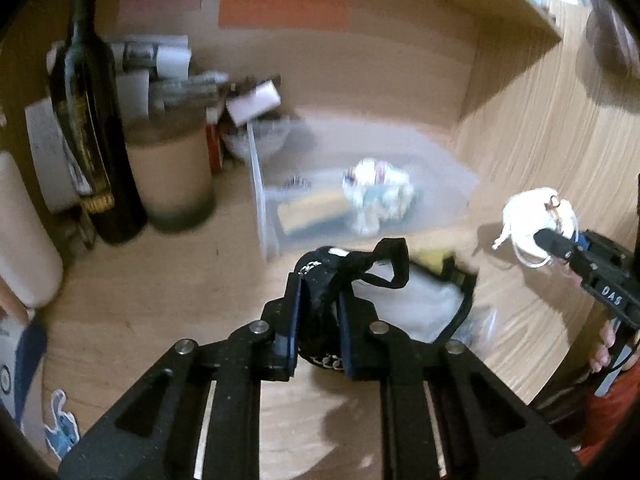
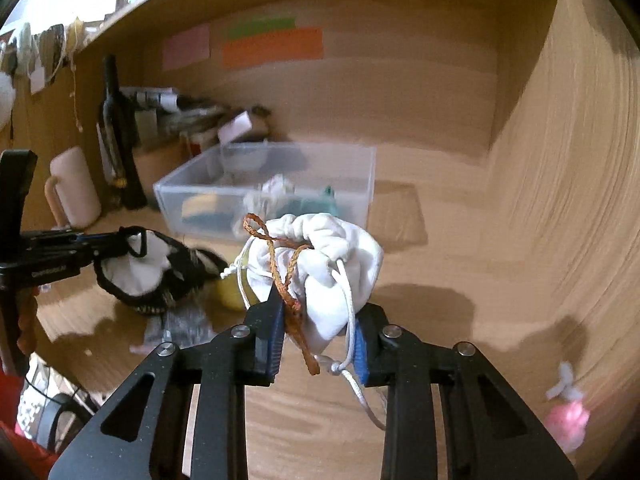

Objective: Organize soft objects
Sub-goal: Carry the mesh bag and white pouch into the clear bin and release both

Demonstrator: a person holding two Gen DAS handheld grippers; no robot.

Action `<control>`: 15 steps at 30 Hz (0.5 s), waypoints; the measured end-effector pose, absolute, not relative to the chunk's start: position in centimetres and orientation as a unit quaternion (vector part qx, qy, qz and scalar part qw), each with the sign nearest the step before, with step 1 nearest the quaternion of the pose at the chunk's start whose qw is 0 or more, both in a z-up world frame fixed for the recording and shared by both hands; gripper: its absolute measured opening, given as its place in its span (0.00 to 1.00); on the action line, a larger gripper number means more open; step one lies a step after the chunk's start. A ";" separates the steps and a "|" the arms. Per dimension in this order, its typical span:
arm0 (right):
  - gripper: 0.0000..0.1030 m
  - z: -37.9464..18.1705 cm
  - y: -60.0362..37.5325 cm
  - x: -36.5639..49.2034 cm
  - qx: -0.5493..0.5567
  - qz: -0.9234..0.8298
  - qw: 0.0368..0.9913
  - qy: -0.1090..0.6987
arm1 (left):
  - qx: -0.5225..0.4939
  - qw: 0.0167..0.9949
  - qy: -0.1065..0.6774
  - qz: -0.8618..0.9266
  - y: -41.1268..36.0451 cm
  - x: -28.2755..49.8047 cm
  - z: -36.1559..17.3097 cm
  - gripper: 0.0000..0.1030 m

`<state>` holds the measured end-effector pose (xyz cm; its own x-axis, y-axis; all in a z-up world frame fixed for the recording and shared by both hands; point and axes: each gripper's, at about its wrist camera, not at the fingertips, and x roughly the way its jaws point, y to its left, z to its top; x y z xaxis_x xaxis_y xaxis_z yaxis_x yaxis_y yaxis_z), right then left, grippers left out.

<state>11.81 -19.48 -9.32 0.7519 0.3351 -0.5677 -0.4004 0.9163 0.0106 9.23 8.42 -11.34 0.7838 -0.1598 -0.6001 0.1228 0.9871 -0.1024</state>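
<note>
Left gripper (image 1: 318, 320), seen along its own fingers: level and low over the wooden tabletop (image 1: 160, 292), jaws closed on the black-trimmed soft pouch (image 1: 400, 292), whose strap loops just ahead of the fingertips. Right gripper (image 2: 318, 332): held above the tabletop, tilted slightly forward, jaws clamped on the lower part of the white drawstring bag (image 2: 320, 268); a brown cord (image 2: 280, 264) and a white cord (image 2: 348, 320) hang between the jaws. In the left view, white characters on the right gripper's body are too blurred to read reliably. Ahead of both jaws stands the clear plastic bin (image 2: 362, 184) holding soft items. Ahead-left of the left jaws: a dark bottle (image 1: 90, 120) whose label cannot be read. Right of the right jaws lies a small pink object (image 2: 568, 420).
</note>
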 end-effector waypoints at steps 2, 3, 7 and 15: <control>0.25 -8.7 -19.5 12.0 -0.051 0.198 0.937 0.283 | -0.032 0.948 0.308 -0.077 8.4 9.5 -10.3 0.11; 0.25 -8.4 -19.4 12.2 -0.050 0.200 0.938 0.279 | -0.033 0.950 0.301 -0.079 8.4 9.7 -9.8 0.11; 0.25 -7.1 -18.9 12.9 -0.049 0.206 0.943 0.258 | -0.037 0.956 0.280 -0.076 8.2 11.0 -7.7 0.09; 0.25 -5.1 -17.3 15.2 -0.045 0.219 0.946 0.237 | -0.041 0.969 0.234 -0.063 7.8 13.8 -4.1 0.09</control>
<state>15.16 -17.26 -5.05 0.7925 0.3921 -0.4672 -0.4344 0.9005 0.0188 13.85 7.77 -4.05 0.8827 -0.1420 -0.4480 0.1039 0.9886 -0.1087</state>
